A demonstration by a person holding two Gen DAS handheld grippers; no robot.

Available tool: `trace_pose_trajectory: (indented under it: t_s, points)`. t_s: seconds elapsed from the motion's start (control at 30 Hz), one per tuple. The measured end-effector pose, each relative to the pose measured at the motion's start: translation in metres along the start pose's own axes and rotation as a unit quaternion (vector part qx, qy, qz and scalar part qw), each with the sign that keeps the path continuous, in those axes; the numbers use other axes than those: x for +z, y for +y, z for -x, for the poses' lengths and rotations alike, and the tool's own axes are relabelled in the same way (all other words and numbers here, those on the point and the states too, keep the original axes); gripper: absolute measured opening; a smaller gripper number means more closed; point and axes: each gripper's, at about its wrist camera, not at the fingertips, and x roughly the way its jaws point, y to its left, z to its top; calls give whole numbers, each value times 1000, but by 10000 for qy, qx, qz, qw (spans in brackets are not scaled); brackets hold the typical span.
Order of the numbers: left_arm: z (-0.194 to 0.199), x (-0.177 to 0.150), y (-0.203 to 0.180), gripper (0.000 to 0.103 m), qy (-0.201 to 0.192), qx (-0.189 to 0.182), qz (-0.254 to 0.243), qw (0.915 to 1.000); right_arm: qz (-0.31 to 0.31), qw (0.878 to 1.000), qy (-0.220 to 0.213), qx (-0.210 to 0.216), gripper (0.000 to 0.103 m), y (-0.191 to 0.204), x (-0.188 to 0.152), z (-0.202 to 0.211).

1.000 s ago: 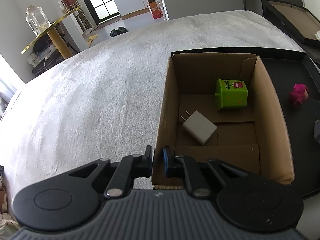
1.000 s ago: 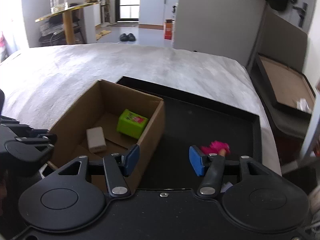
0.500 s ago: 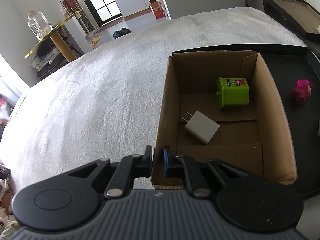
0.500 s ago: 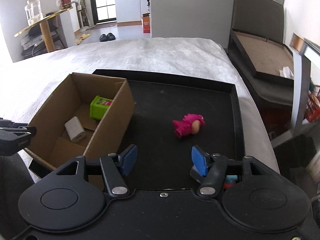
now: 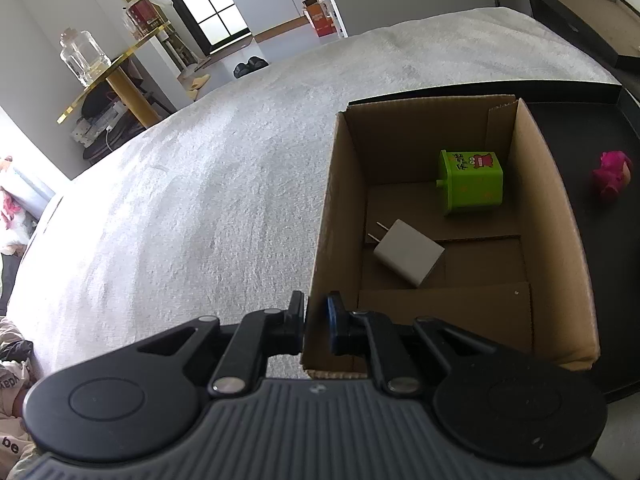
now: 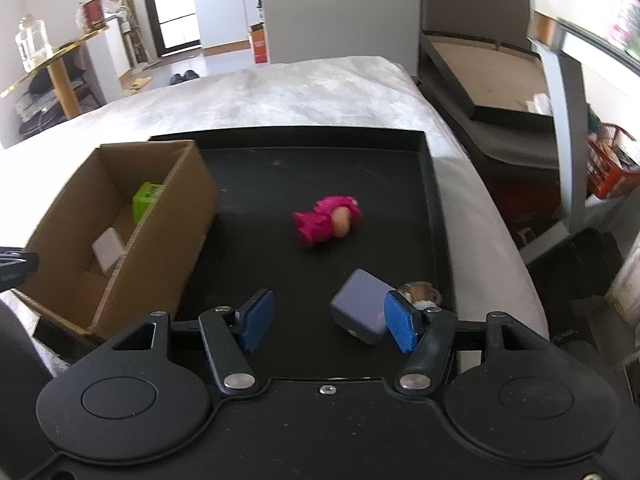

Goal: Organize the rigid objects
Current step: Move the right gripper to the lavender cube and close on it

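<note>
My left gripper (image 5: 316, 320) is shut on the near left wall of an open cardboard box (image 5: 326, 220). Inside lie a white charger (image 5: 410, 251) and a green cube (image 5: 471, 182). In the right wrist view the box (image 6: 160, 240) stands on the left part of a black tray (image 6: 400, 168). My right gripper (image 6: 328, 322) is open and empty, low over the tray's near part. A lavender cube (image 6: 360, 304) lies just inside its right finger. A pink plush toy (image 6: 328, 220) lies mid-tray, also seen in the left wrist view (image 5: 612, 174).
A small round object (image 6: 420, 292) sits at the tray's near right corner, partly hidden behind my right finger. The tray lies on a white textured bedspread (image 5: 180, 200). A framed board (image 6: 480, 72) leans beyond the bed's right edge. A gold side table (image 5: 104, 76) stands far left.
My right gripper has swung right and away from the box, over the tray, bringing the lavender cube into view. The left gripper stays clamped on the box wall.
</note>
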Motion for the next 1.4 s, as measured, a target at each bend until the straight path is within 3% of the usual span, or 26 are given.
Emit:
trace_pose_trajectory:
  t_s: [0.37, 0.87, 1.13, 1.4]
  points:
    - [0, 0, -2, 11, 33, 44, -32, 10000, -351, 9992, 171, -126, 61, -15, -5, -23]
    - [0, 0, -2, 11, 48, 47, -40, 10000, -318, 9972, 551, -396, 61, -11, -4, -65]
    - [0, 0, -1, 11, 44, 54, -48, 10000, -331, 9961, 601, -560, 56, -10, -6, -67]
    - [0, -1, -1, 11, 37, 68, -65, 9999, -202, 9952, 622, -734, 58, 2, 0, -72]
